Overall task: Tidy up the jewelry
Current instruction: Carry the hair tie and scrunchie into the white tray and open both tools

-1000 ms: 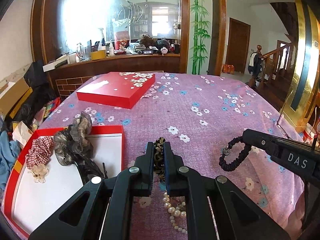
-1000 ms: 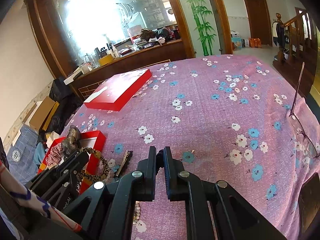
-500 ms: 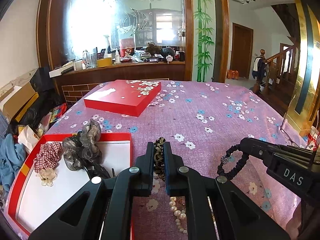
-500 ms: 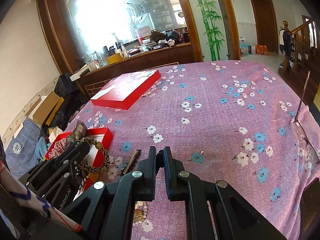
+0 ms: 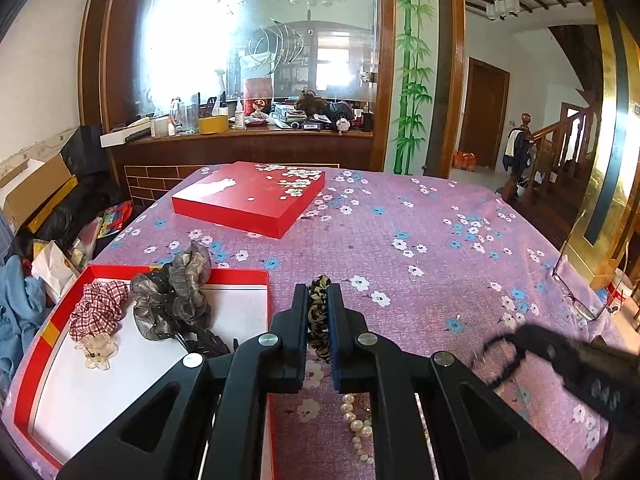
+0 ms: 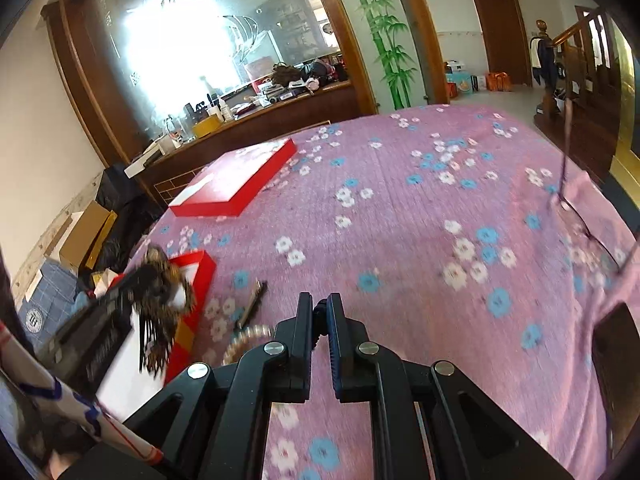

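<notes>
The table under its purple flowered cloth (image 5: 420,240) filled both views, a closed red box (image 5: 248,200) lying flat at its far side. Nearer, on the left, the open red tray (image 5: 240,276) with its white floor carried a grey scrunchie (image 5: 172,300), a checked red scrunchie (image 5: 98,308) and a pale flower clip (image 5: 96,350), all at its far end. The left gripper (image 5: 318,312) sat just right of the tray's edge, jaws clamped tight on a leopard-print scrunchie (image 5: 318,320) that stood up between the pads. A pearl strand (image 5: 358,428) lay on the cloth beneath it. The right gripper (image 6: 320,320) was closed on a black beaded bracelet (image 5: 500,360), whose loop hung blurred off its tip above the cloth, to the left gripper's right. A hair clip (image 6: 252,304) rested on the cloth between tray and right gripper, and eyeglasses (image 5: 576,280) lay at the table's right edge.
</notes>
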The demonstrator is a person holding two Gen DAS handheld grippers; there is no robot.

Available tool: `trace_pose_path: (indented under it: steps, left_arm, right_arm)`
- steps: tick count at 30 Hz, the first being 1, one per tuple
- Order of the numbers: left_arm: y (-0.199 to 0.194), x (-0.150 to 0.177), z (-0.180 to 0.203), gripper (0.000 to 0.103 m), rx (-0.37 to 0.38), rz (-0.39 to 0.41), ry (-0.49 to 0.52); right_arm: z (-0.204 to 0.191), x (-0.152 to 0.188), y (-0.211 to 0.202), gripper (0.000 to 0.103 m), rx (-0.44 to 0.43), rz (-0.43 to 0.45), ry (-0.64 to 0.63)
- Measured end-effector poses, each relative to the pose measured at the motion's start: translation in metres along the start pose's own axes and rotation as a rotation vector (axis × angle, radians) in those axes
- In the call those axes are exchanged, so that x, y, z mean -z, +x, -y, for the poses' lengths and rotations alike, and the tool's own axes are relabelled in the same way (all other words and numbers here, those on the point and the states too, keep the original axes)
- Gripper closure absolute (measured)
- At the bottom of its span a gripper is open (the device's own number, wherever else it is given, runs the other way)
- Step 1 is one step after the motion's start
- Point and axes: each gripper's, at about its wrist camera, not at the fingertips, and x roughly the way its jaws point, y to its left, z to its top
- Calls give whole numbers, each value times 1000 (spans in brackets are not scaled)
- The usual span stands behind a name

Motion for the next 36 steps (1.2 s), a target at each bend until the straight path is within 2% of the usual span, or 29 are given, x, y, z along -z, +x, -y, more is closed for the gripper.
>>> trace_pose_path:
  steps: [5,17,29,36]
  left_arm:
    - [-8,-2,-6,95,-5,-4,-21]
    - [-32,5,-36,95,-28,-15,-56]
    - [-55,17,-113,95,-106,-14,-160]
    - [-68,34,-173,95,-182,-22,-222]
  right_arm:
    - [11,13,-11,95,-6,-37,14]
    - [-7,16,-47,95,-38,2,-28]
    - [-44,26,-36,95,-77,-33,-78]
    - [-78,29,-15,95,-151,-89,-91]
